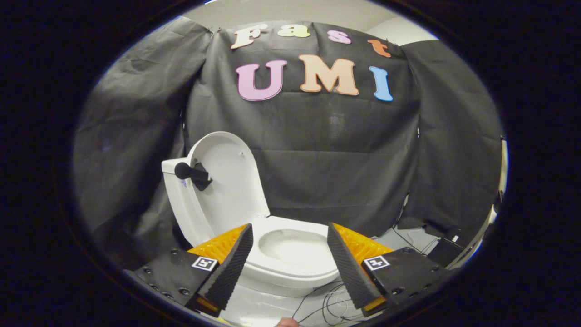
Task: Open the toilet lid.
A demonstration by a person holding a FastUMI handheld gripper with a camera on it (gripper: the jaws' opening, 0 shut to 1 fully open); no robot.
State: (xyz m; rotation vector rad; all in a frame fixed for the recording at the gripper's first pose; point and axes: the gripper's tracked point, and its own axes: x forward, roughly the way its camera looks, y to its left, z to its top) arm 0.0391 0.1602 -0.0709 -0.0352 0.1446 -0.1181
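A white toilet stands on the floor just beyond my fingers. Its lid is raised upright and leans back against the tank. A black knob handle sticks out from the lid's left edge. The seat is down and the bowl shows between my two fingers. My gripper is open, with its black ribbed fingers spread wide on either side of the bowl. Nothing is held between them, and they stand apart from the toilet.
Black cloth walls close off the booth behind and beside the toilet. Thin cables trail over the white floor in front of the toilet. A dark box sits on the floor at the right.
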